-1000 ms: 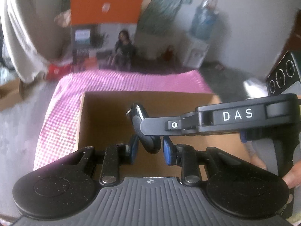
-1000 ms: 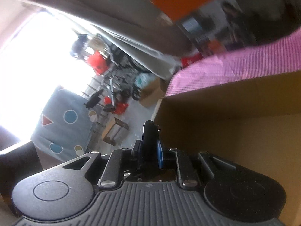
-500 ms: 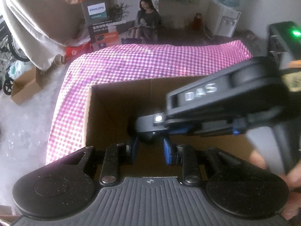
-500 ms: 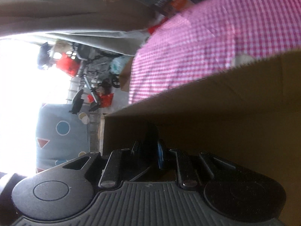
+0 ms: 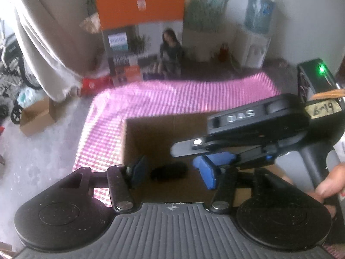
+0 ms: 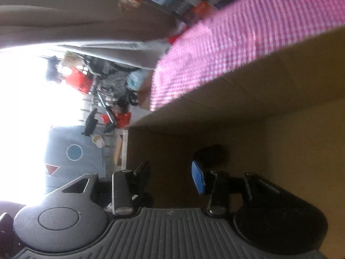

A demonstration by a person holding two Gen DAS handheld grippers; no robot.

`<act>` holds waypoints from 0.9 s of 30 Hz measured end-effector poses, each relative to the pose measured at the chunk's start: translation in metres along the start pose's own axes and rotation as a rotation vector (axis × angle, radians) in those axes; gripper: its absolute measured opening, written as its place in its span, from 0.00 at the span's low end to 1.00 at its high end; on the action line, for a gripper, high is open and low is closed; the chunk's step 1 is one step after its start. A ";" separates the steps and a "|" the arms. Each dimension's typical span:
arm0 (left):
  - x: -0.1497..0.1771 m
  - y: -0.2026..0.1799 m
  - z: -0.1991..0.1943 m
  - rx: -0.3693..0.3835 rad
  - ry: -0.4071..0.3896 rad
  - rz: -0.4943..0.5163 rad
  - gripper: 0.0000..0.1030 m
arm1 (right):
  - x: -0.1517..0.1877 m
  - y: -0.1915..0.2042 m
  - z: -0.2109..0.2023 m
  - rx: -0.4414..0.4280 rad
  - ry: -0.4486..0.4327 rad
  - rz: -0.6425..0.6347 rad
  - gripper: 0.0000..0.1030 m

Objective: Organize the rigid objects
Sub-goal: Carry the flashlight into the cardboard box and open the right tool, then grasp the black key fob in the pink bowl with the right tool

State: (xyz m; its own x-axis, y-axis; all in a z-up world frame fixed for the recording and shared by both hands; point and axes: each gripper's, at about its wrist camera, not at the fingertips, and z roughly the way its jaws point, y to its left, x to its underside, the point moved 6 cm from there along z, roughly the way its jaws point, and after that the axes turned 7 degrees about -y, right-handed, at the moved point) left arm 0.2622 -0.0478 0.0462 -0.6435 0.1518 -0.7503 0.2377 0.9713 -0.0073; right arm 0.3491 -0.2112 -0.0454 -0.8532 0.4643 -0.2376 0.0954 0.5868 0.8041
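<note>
A second ago both my grippers pinched the small dark object over the box; now it has dropped free. From the left wrist, my left gripper (image 5: 172, 172) has its jaws opening, and the dark object (image 5: 168, 171) lies beyond them on the floor of the cardboard box (image 5: 148, 142), no pad pressing it. My right gripper (image 5: 200, 157) reaches in from the right, just above and beside it, with my hand (image 5: 330, 179) on its handle. From the right wrist, rolled sideways, those jaws are opening too and nothing sits between them; only the box floor and the pink checked cloth (image 6: 248, 43) show. I judge this the release step, nearly done. Next I should lift both tools clear of the box walls without nudging the object.
</note>
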 end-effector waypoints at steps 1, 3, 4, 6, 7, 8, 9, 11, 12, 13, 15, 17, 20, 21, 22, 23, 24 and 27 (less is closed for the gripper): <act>-0.001 0.001 -0.010 0.006 -0.024 -0.010 0.56 | 0.002 0.003 -0.010 -0.013 -0.016 -0.008 0.44; -0.003 0.002 -0.033 0.020 -0.073 -0.033 0.58 | 0.007 0.011 -0.031 -0.038 -0.047 -0.020 0.44; -0.005 0.002 -0.043 0.022 -0.098 -0.042 0.59 | 0.010 0.013 -0.044 -0.051 -0.066 -0.022 0.44; -0.004 0.002 -0.066 0.033 -0.144 -0.059 0.62 | 0.017 0.020 -0.071 -0.086 -0.102 -0.025 0.44; -0.003 0.002 -0.075 0.042 -0.163 -0.067 0.63 | 0.022 0.021 -0.084 -0.102 -0.119 -0.027 0.44; 0.000 0.001 -0.088 0.056 -0.181 -0.072 0.64 | 0.026 0.022 -0.097 -0.115 -0.137 -0.032 0.44; 0.002 0.000 -0.095 0.073 -0.191 -0.071 0.65 | 0.034 0.025 -0.112 -0.130 -0.157 -0.046 0.44; 0.012 -0.005 -0.110 0.112 -0.201 -0.064 0.66 | 0.052 0.033 -0.140 -0.161 -0.198 -0.086 0.44; 0.020 -0.008 -0.117 0.131 -0.201 -0.059 0.66 | 0.065 0.038 -0.158 -0.183 -0.214 -0.117 0.44; 0.029 -0.012 -0.123 0.144 -0.198 -0.055 0.66 | 0.076 0.039 -0.172 -0.200 -0.228 -0.144 0.44; 0.050 -0.019 -0.129 0.170 -0.181 -0.040 0.66 | 0.104 0.041 -0.197 -0.218 -0.252 -0.205 0.44; 0.077 -0.027 -0.128 0.194 -0.134 -0.023 0.66 | 0.131 0.038 -0.214 -0.210 -0.269 -0.259 0.44; 0.121 -0.040 -0.116 0.247 -0.041 0.000 0.66 | 0.172 0.026 -0.218 -0.161 -0.272 -0.316 0.44; 0.134 -0.045 -0.111 0.261 -0.011 0.012 0.65 | 0.184 0.020 -0.216 -0.144 -0.270 -0.328 0.44; 0.146 -0.048 -0.106 0.266 0.012 0.023 0.64 | 0.194 0.016 -0.214 -0.127 -0.269 -0.335 0.44; 0.157 -0.051 -0.101 0.269 0.031 0.034 0.63 | 0.204 0.010 -0.209 -0.111 -0.263 -0.342 0.44; 0.166 -0.054 -0.097 0.272 0.048 0.043 0.61 | 0.213 0.006 -0.202 -0.102 -0.256 -0.345 0.43; 0.179 -0.060 -0.084 0.274 0.061 0.055 0.55 | 0.227 -0.003 -0.179 -0.078 -0.231 -0.343 0.37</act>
State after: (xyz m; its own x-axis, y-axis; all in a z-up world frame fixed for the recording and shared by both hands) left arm 0.0717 -0.0631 -0.0316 -0.6647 0.2214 -0.7135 0.4556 0.8771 -0.1523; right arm 0.0629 -0.2267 -0.0043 -0.6905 0.3922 -0.6078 -0.2213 0.6854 0.6937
